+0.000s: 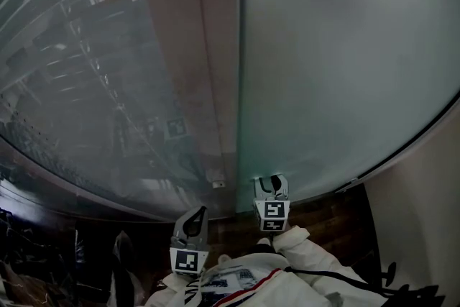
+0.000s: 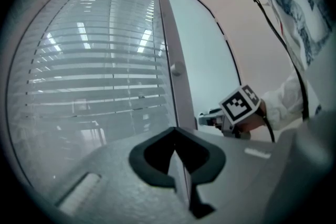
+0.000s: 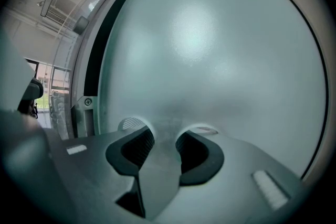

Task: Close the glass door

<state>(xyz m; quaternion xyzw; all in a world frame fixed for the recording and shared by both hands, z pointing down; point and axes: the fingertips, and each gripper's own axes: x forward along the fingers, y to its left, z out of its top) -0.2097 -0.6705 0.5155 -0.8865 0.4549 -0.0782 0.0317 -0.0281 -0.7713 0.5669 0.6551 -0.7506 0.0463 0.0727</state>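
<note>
The frosted glass door [image 1: 345, 61] is filling the right of the head view, its edge just beside the brown frame post [image 1: 208, 68]. The right gripper [image 1: 271, 187], fingers partly apart and empty, is seemingly touching the pane low down, where its tips risk skidding on smooth glass. The left gripper [image 1: 192, 223], fingers together on nothing, is hovering apart from the door. The frosting is hiding what lies behind, no handle is showing, and whether the door is fully shut is hard to tell.

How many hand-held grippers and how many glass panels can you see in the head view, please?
Hand-held grippers: 2, the left hand-held gripper and right hand-held gripper
Glass panels: 2, the frosted glass door and clear pane
Total: 4
</note>
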